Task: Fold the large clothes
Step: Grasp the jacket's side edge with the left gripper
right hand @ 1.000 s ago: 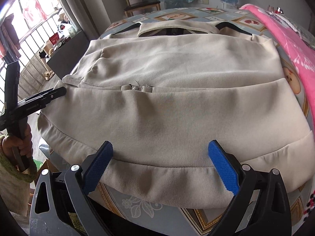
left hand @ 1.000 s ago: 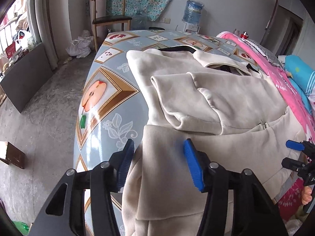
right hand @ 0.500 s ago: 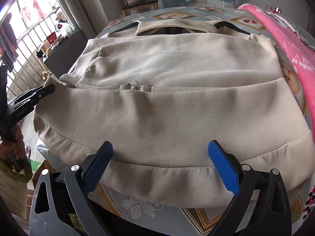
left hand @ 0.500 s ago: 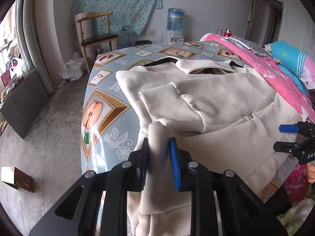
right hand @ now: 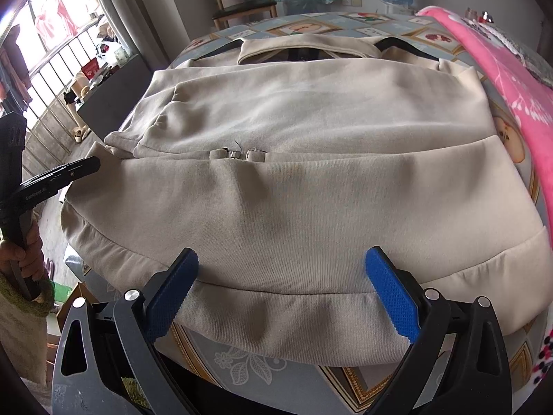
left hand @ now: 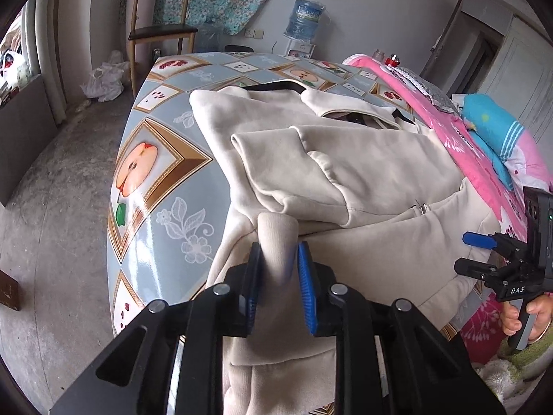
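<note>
Nearest the left wrist camera, the left tongs are clamped on a bunched fold of the beige jacket, the cloth standing up in a ridge between the 2 blue pads. The pinched fold belongs to the jacket's lower left corner, where the hem hangs over the edge of the tabletop.

In the right wrist view, the right tongs stand wide apart, both pads clear of the cloth, with the jacket's ribbed hem lying between and just beyond them. A hand at the left edge grips the handle of the left tool.

Further on, the jacket lies flat across the tabletop, its sleeves folded over the chest and a zipper pull near the middle. The collar sits at the far end. A pink blanket runs along the jacket's right side.

Beyond the tabletop, a wooden chair and a water bottle stand against the far wall.
</note>
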`<action>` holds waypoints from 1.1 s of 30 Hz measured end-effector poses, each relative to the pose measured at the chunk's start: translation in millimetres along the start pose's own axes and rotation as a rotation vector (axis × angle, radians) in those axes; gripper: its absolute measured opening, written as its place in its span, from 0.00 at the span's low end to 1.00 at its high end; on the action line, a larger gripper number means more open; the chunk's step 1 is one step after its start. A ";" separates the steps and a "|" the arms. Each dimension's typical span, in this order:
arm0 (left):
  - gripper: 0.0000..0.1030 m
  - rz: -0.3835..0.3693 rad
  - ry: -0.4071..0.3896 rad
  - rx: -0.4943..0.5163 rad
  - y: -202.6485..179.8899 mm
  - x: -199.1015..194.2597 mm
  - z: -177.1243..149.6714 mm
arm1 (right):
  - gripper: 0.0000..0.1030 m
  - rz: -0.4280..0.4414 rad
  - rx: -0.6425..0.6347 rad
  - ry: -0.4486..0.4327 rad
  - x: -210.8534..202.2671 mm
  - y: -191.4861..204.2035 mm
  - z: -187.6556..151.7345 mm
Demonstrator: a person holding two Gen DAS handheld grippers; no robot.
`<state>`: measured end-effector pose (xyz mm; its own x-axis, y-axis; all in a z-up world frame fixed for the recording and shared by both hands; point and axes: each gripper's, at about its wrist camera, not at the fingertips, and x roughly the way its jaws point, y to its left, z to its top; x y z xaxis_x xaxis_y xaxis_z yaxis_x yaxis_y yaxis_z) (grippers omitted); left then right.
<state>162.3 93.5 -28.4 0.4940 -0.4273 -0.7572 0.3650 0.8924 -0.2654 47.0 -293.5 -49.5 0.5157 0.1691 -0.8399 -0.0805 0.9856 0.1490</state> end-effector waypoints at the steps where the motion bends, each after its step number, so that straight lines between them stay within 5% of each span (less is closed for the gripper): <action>1: 0.20 -0.011 0.012 -0.016 4.2 2.4 1.1 | 0.91 0.000 0.000 0.000 0.0 0.1 0.0; 8: 0.21 -0.087 0.056 -0.102 18.5 17.9 4.0 | 0.91 0.000 0.000 -0.001 0.0 0.1 0.6; 16: 0.21 -0.146 0.017 -0.009 -7.0 0.5 -4.5 | 0.91 0.011 -0.001 -0.003 -1.2 -1.5 1.8; 24: 0.20 0.048 0.063 0.024 -14.7 13.6 -4.7 | 0.91 -0.017 -0.006 -0.074 -32.7 -23.1 1.9; 33: 0.20 0.200 0.055 0.127 -36.4 14.4 -10.3 | 0.77 -0.232 0.115 -0.160 -60.9 -124.0 41.4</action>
<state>148.0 56.4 -35.8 0.5237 -0.2320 -0.8197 0.3623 0.9315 -0.0322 60.9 -426.4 4.7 0.6377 -0.0728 -0.7668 0.1476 0.9886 0.0289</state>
